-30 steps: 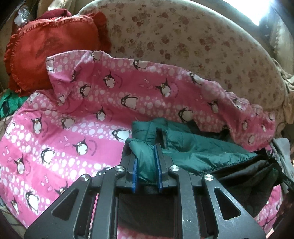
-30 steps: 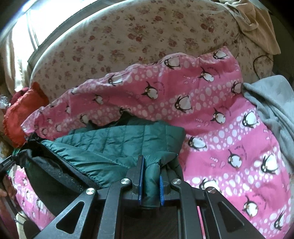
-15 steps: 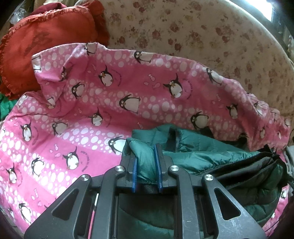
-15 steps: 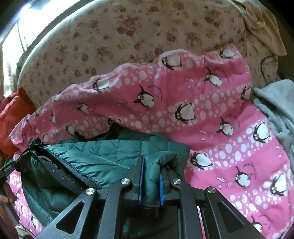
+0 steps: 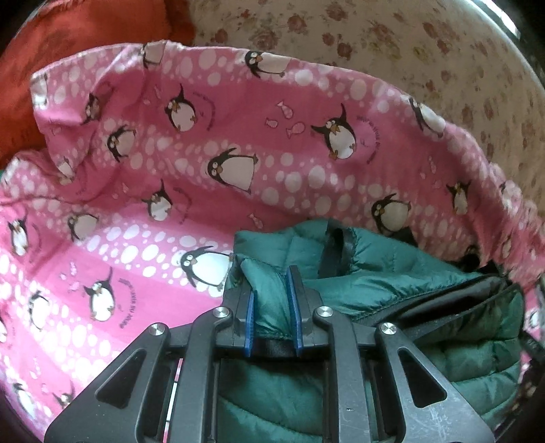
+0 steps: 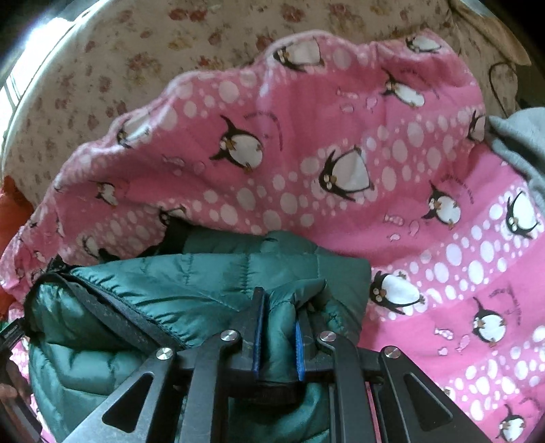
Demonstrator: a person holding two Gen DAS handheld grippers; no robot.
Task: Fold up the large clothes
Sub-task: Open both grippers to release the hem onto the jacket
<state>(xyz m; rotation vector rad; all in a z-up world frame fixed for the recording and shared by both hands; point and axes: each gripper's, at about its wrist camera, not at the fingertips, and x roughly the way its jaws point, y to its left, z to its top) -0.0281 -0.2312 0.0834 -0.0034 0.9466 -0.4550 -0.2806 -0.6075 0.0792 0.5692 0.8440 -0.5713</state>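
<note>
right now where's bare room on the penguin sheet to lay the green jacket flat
Bare sheet lies left of the green jacket toward the red cushion, and right of it toward the grey garment. The penguin sheet bunches at the floral backrest.

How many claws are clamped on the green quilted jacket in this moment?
2. The left claw pinches a bunched edge of the green quilted jacket at its left end; the right claw pinches a bunch at its right end. The jacket lies on the pink penguin blanket.

sofa back: cream, faded floral print | cover: pink penguin sheet | cushion: red, upper left | light: daylight top corner
</note>
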